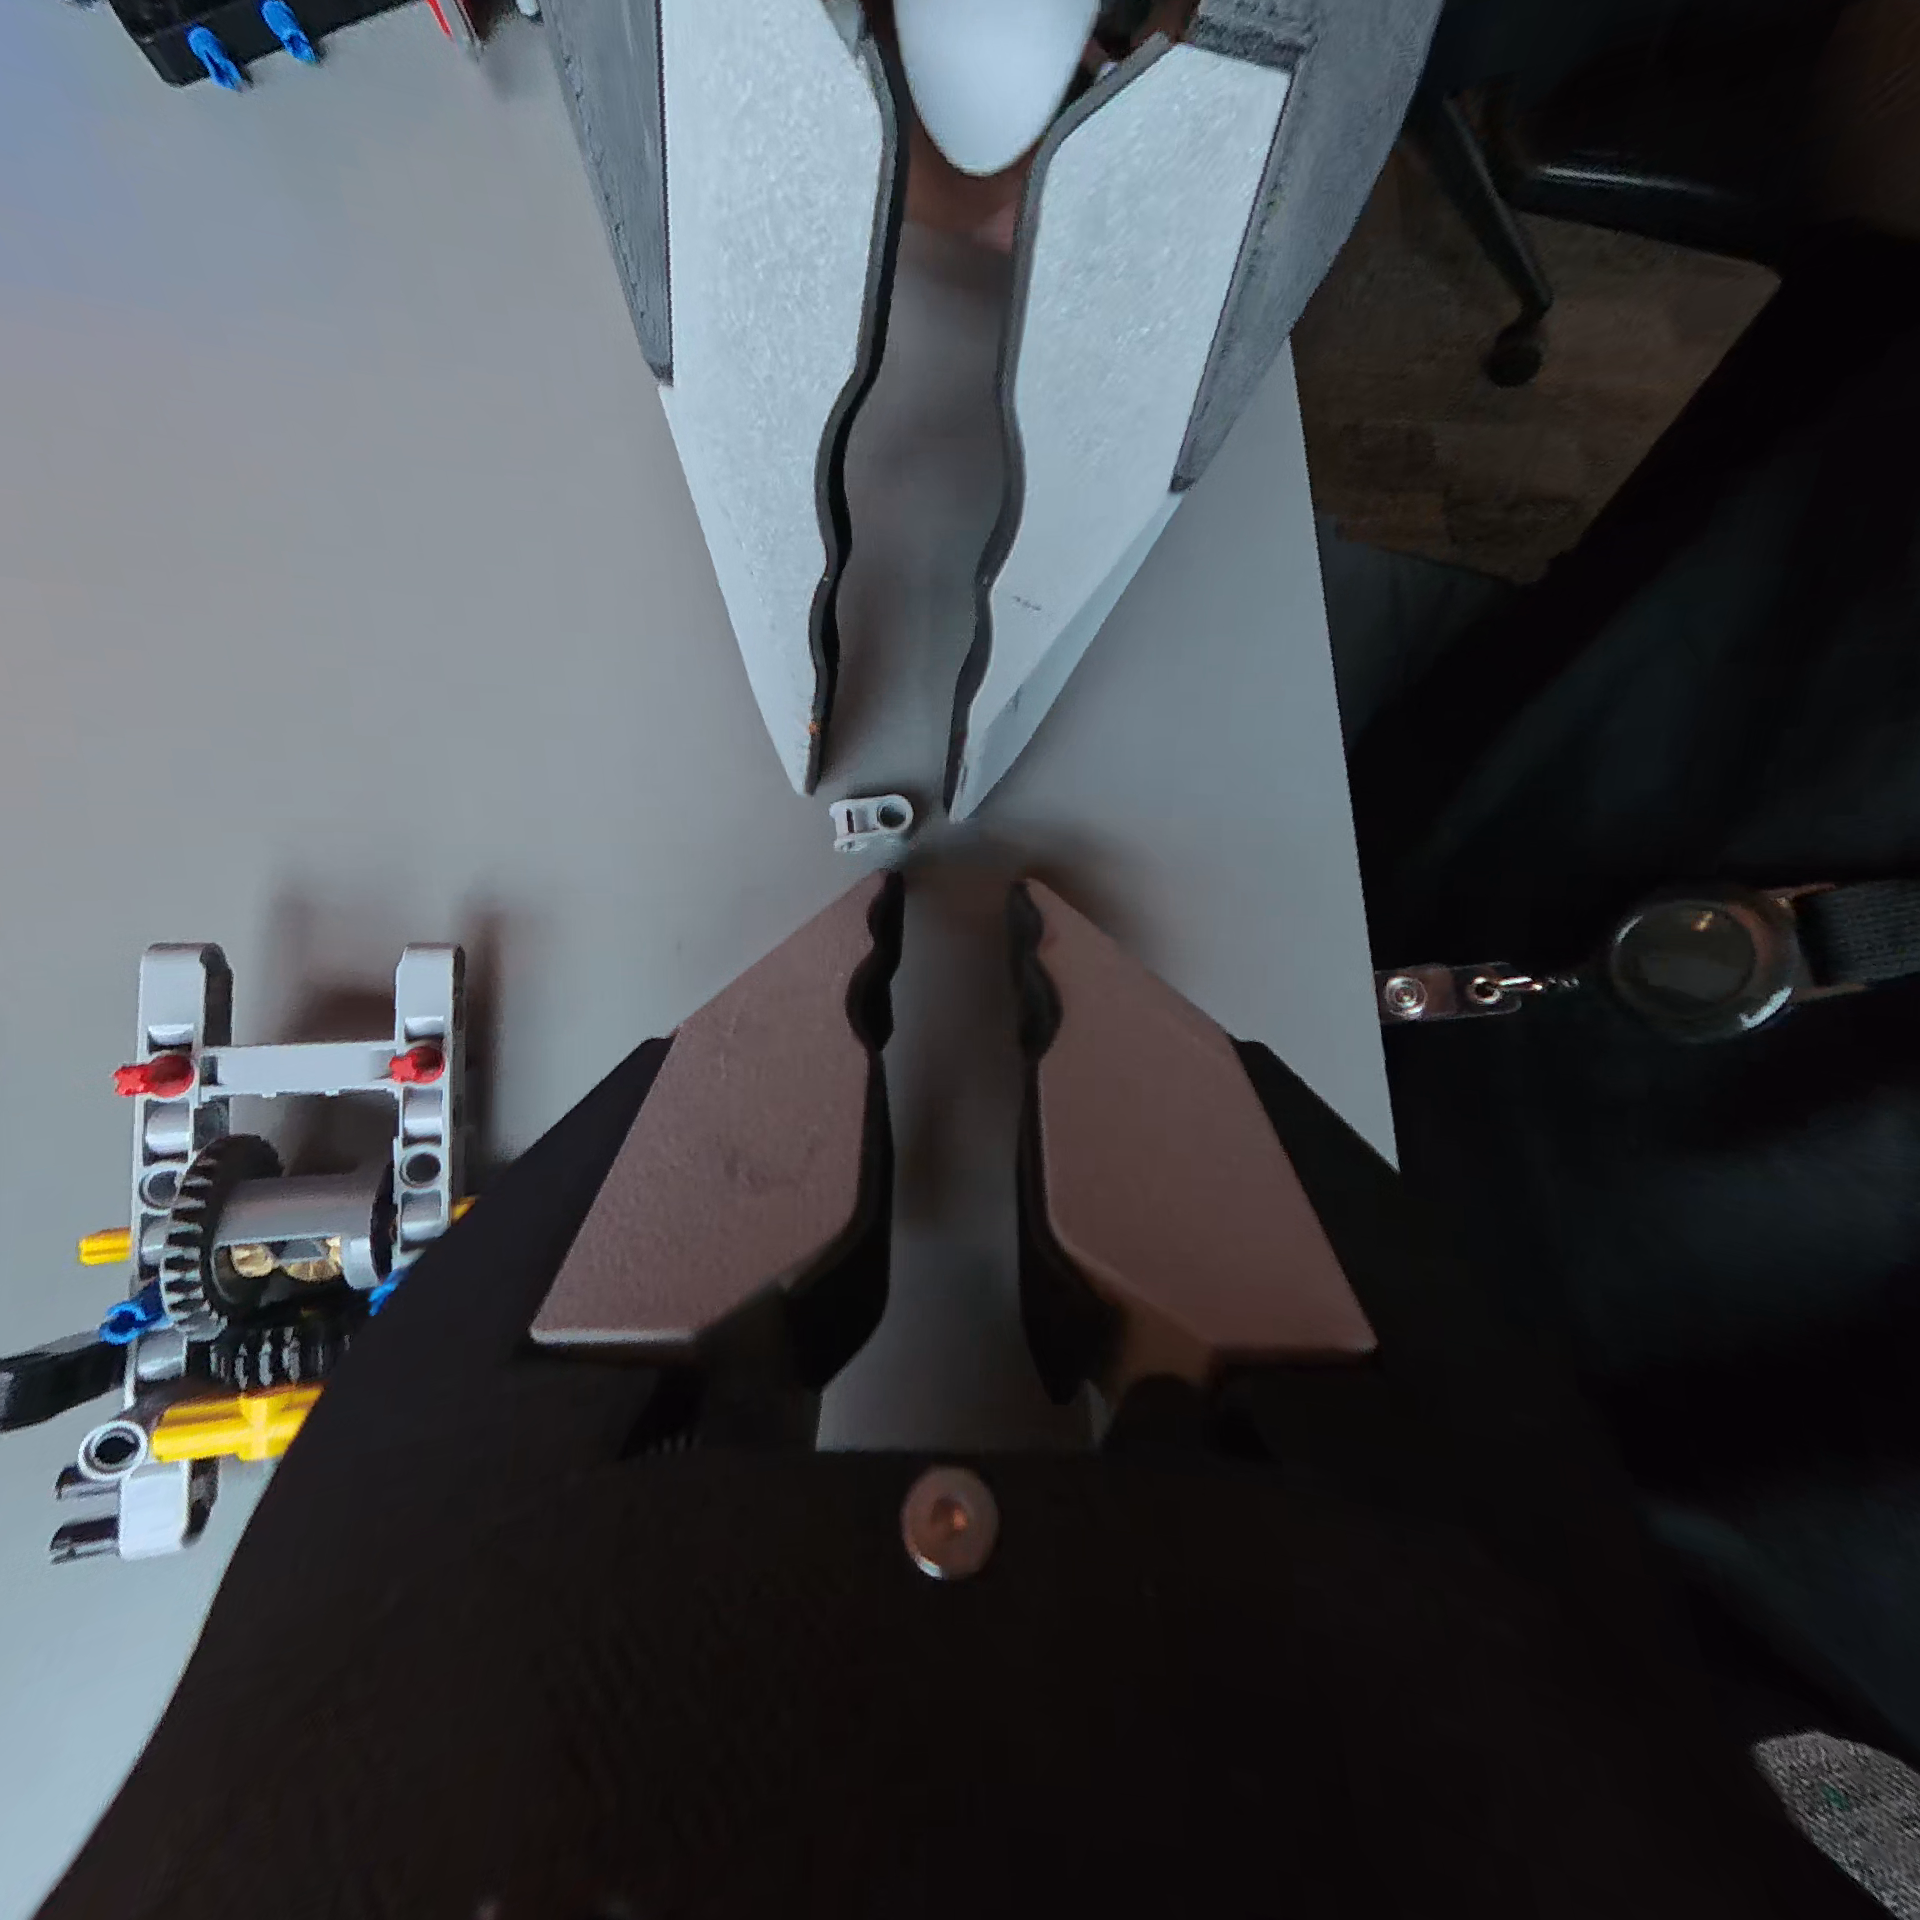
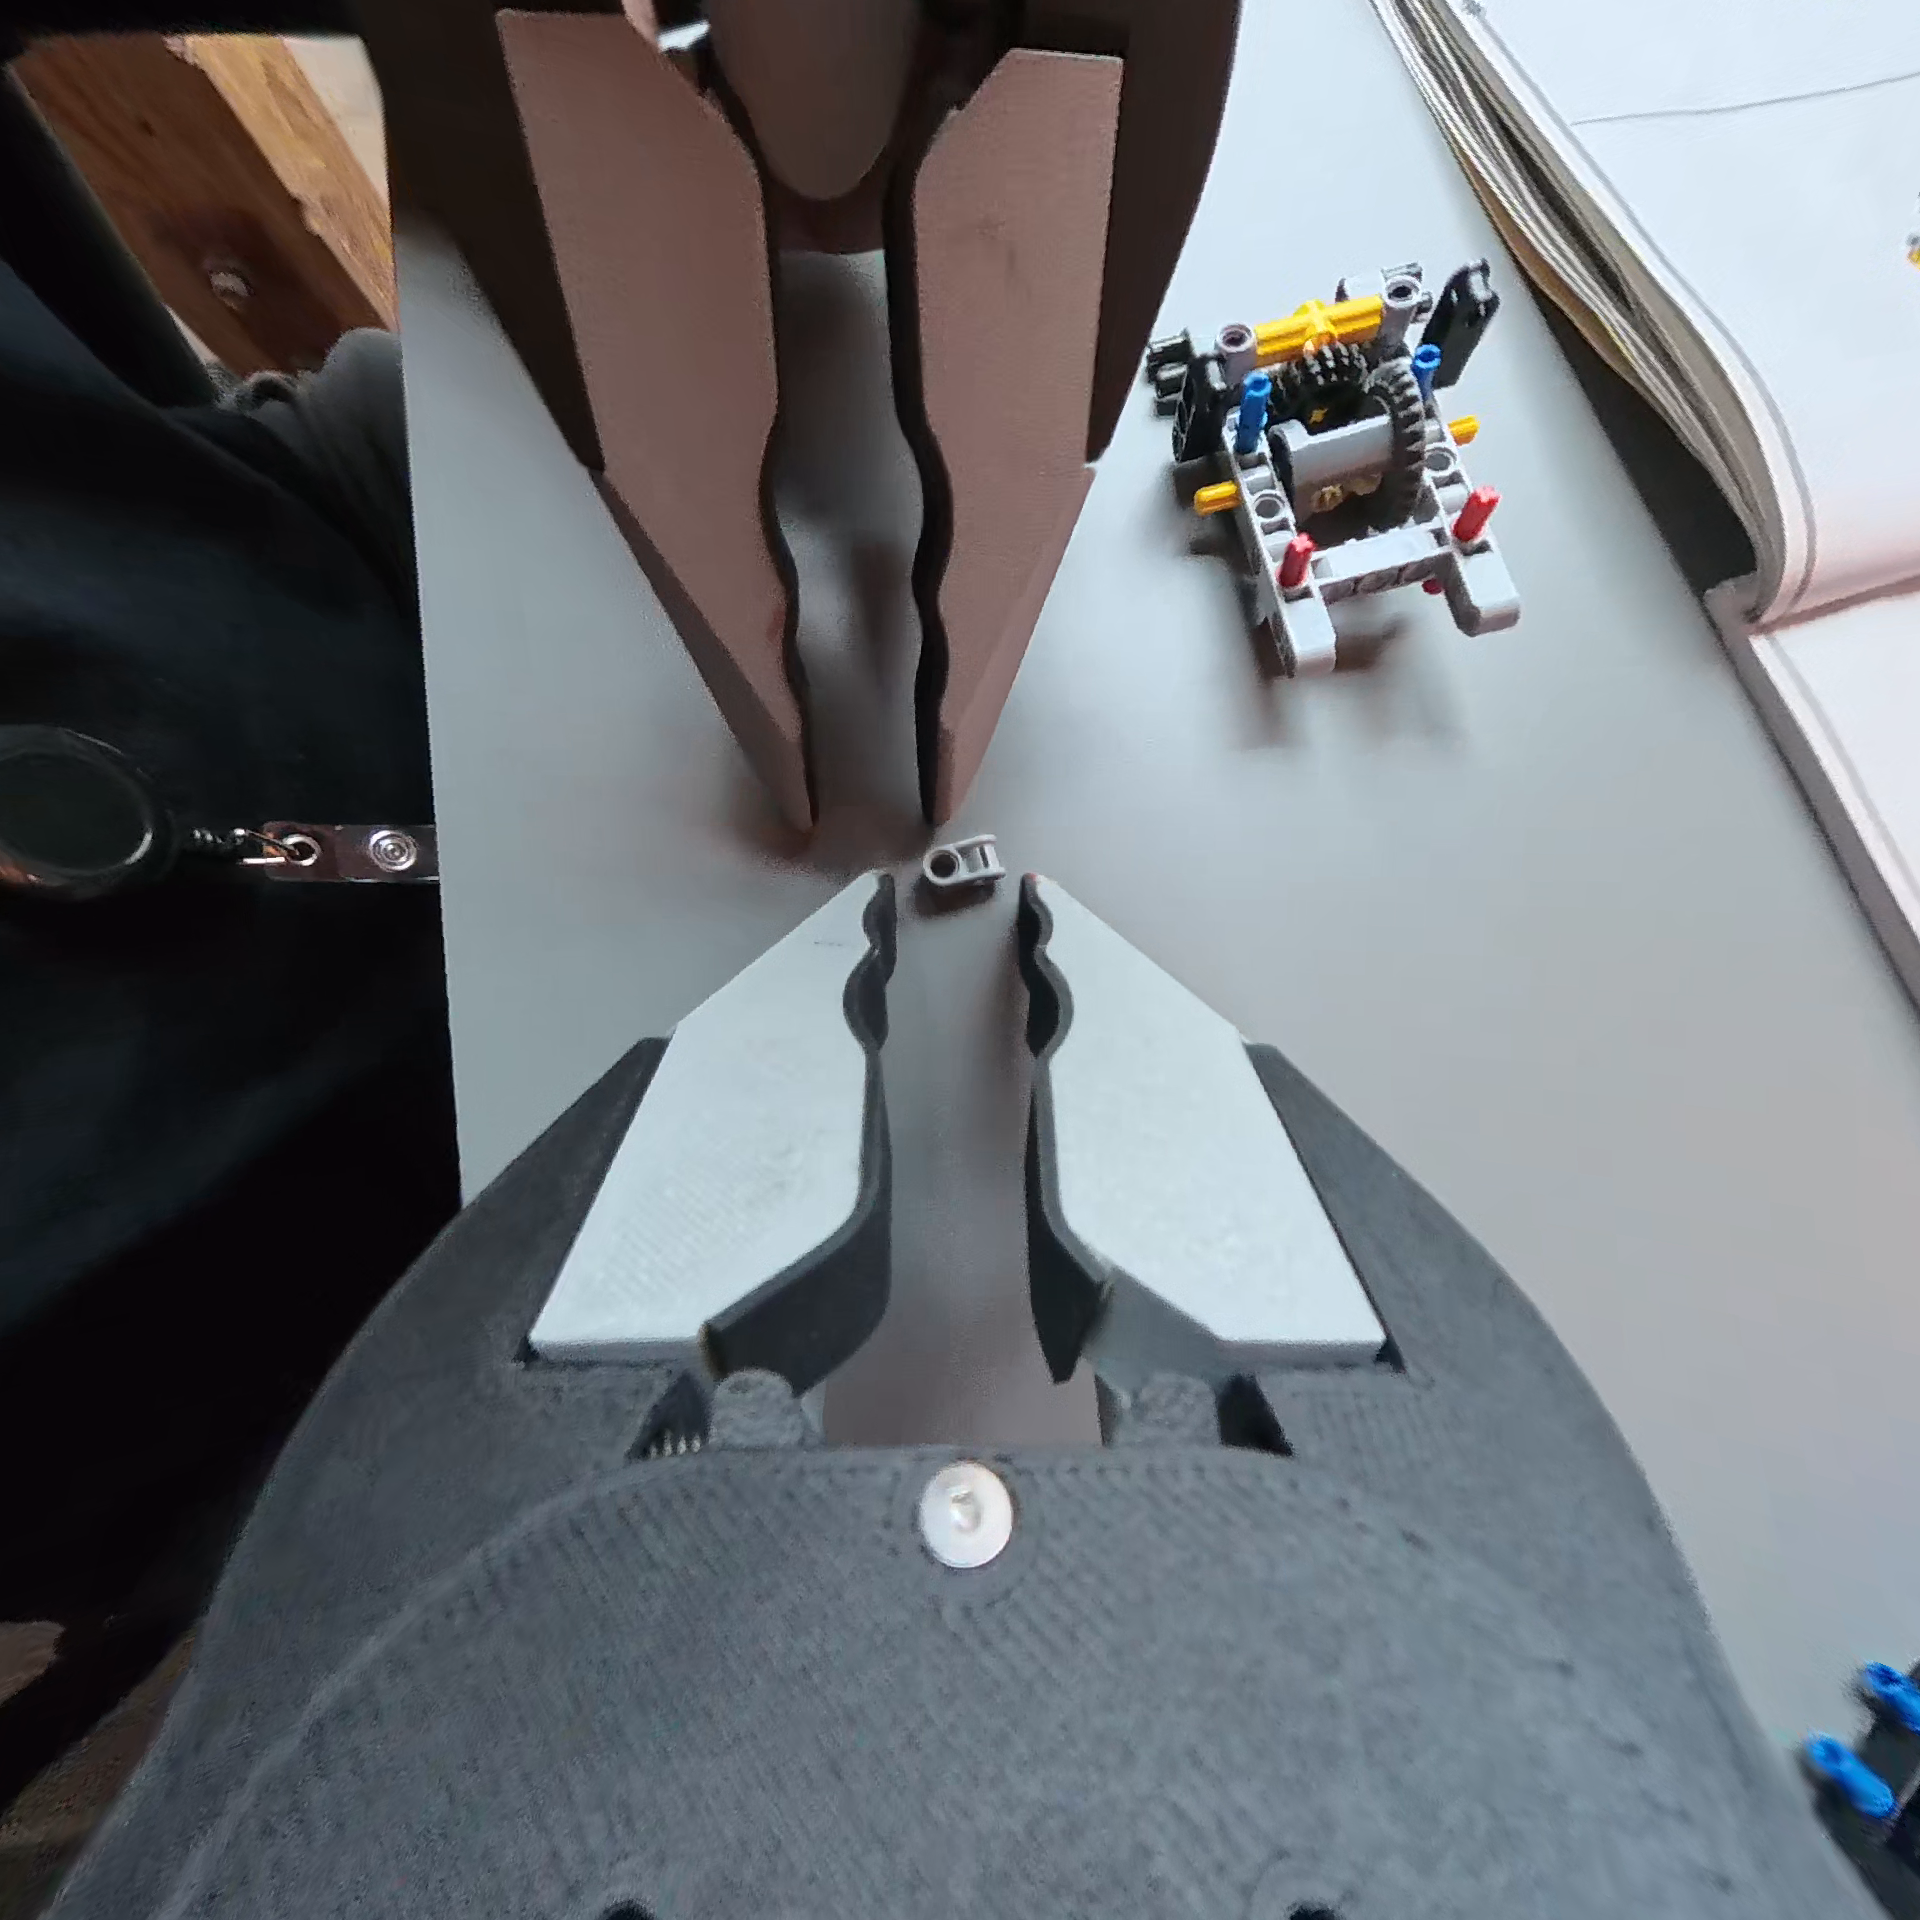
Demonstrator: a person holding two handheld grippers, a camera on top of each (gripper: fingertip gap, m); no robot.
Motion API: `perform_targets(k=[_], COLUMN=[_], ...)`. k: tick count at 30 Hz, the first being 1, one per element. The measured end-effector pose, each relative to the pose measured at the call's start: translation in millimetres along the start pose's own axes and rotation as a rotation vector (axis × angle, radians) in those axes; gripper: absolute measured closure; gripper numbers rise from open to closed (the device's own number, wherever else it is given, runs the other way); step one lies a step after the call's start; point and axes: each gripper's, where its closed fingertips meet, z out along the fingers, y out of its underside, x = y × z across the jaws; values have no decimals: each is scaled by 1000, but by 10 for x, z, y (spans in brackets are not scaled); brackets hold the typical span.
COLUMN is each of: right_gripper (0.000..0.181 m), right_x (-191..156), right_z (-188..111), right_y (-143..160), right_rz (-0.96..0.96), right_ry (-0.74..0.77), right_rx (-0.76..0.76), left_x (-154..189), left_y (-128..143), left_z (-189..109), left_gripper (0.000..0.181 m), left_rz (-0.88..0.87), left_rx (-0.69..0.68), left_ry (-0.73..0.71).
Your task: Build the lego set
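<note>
A small grey connector piece point(image 1: 871, 822) lies on the grey table between the two grippers, which face each other tip to tip. My left gripper point(image 1: 956, 883), with brown fingers, is open and empty, its tips just short of the piece. My right gripper point(image 2: 956, 883), with light grey fingers, is open and empty; the connector point(image 2: 962, 858) lies just beyond its fingertips. The left gripper point(image 2: 868, 826) shows opposite in the right wrist view, the right gripper point(image 1: 881, 805) in the left wrist view. A partly built grey frame with gears, red, blue and yellow pins point(image 1: 260, 1236) stands aside point(image 2: 1351, 468).
A black piece with blue pins point(image 1: 223, 42) lies at the table's far corner and also shows in the right wrist view point(image 2: 1870, 1756). An open instruction booklet point(image 2: 1714, 260) lies beyond the frame. The table edge point(image 1: 1340, 831) runs close by, with a badge reel point(image 1: 1694, 971) hanging over it. Both grippers' tips are close together, under 4 cm apart.
</note>
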Motion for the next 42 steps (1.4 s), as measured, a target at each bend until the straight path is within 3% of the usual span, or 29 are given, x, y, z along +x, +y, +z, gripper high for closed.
perform_targets(k=[8, 23, 29, 34, 39, 42], right_gripper=[156, 167, 169, 170, 170, 170], right_x=[13, -22, 12, 182, 406, 486], right_z=[-10, 62, 39, -18, -120, -114], right_y=[-71, -33, -74, -87, -97, -20], right_rz=[-193, -228, -172, -84, -18, 5], right_ry=[-56, -132, -116, -42, 53, 74], right_rx=[8, 3, 56, 125, 200, 163], left_x=[-32, -36, -39, -128, -426, -531], left_y=[114, 219, 250, 248, 229, 307], left_z=[-116, -225, -259, -405, -661, -749], left_gripper=[163, 163, 162, 157, 140, 138], left_rz=[-29, -81, -83, -150, -206, -233], left_rx=[-2, 34, 42, 140, 260, 267], left_ry=[-27, -29, -35, -31, -169, -216])
